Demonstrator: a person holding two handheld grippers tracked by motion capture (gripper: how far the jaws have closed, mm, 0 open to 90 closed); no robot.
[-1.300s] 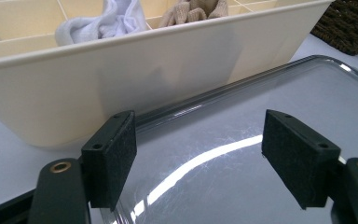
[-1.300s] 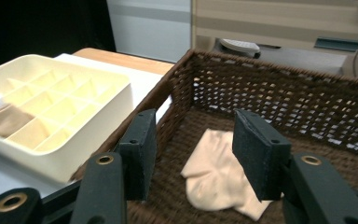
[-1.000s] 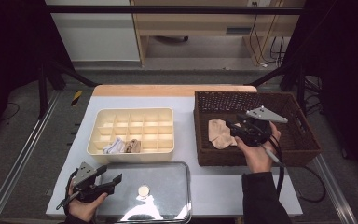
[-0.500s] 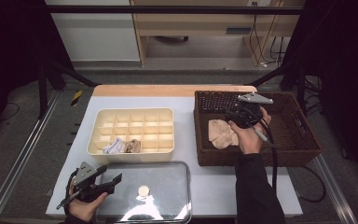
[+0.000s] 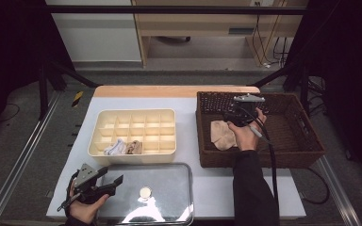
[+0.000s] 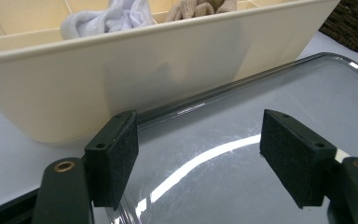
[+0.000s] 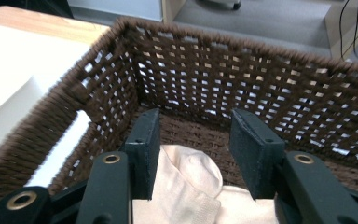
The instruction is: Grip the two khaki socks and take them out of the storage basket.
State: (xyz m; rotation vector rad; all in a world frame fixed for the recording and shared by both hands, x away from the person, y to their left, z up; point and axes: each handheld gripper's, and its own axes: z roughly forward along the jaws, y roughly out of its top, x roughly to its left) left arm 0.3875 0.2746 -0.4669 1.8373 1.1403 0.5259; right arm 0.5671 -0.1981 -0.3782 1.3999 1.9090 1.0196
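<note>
At the left near corner of the desk (image 5: 217, 188), the left gripper (image 5: 107, 181) is held low in the person's left hand (image 5: 86, 207), just at the left edge of the clear lid (image 5: 169, 183) that lies flat on the desk. In the left gripper view its jaws stand wide apart with nothing between them, above the shiny surface of the lid (image 6: 242, 158), and they point toward the near wall of the cream organizer box (image 6: 121, 84). This organizer box (image 5: 133, 155) stands just behind the lid and has many small compartments; in its near row a white sock (image 5: 114, 147) and a brown sock (image 5: 134, 147) lie in two neighbouring compartments, side by side. Farther right stands the dark brown woven basket (image 5: 301, 155), well apart from the left gripper. A beige sock (image 5: 222, 134) lies on the bottom of the basket, near its left wall. The right gripper (image 5: 233, 117) is inside the basket, just above the far end of this sock, held by the right hand (image 5: 245, 136). In the right gripper view the jaws are partly open, at a middle width, and the beige sock (image 7: 191, 186) lies under and between them; I cannot tell if the pads touch the cloth. The far woven wall of the basket (image 7: 261, 88) is close in front of the jaws.
</note>
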